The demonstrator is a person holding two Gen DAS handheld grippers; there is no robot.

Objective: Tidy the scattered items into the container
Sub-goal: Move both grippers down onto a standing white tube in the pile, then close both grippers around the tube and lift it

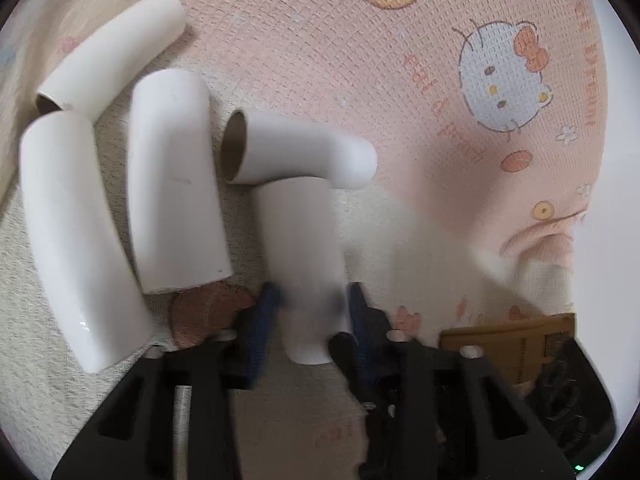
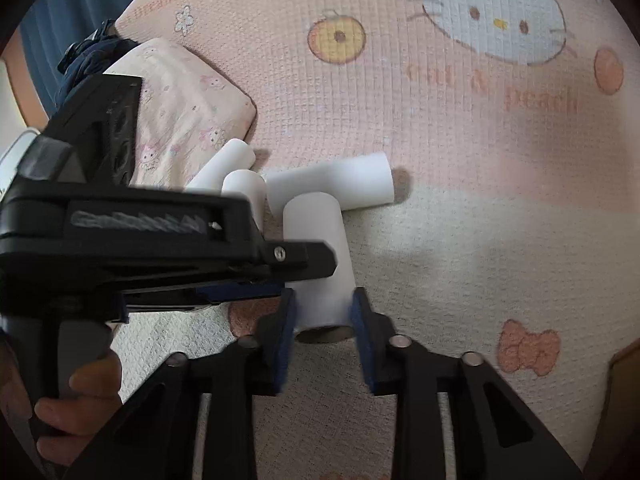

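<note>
A white cardboard tube (image 1: 300, 240) lies lengthwise between the blue pads of my left gripper (image 1: 314, 300), which sit against its sides. The same tube (image 2: 316, 220) shows in the right wrist view, its open near end between the pads of my right gripper (image 2: 324, 312), which press on both sides. The left gripper's black body (image 2: 140, 216) reaches in from the left, one finger across the tube. Another tube (image 1: 296, 152) lies crosswise just beyond. More tubes (image 1: 172, 200) (image 1: 72, 232) (image 1: 116, 52) lie to the left on the printed sheet (image 1: 360, 60).
A brown cardboard box (image 1: 508, 340) shows at the lower right of the left wrist view. A pink patterned pillow (image 2: 184, 100) lies behind the tubes on the left. A hand (image 2: 80, 392) holds the left gripper's handle. The sheet (image 2: 480, 160) stretches away to the right.
</note>
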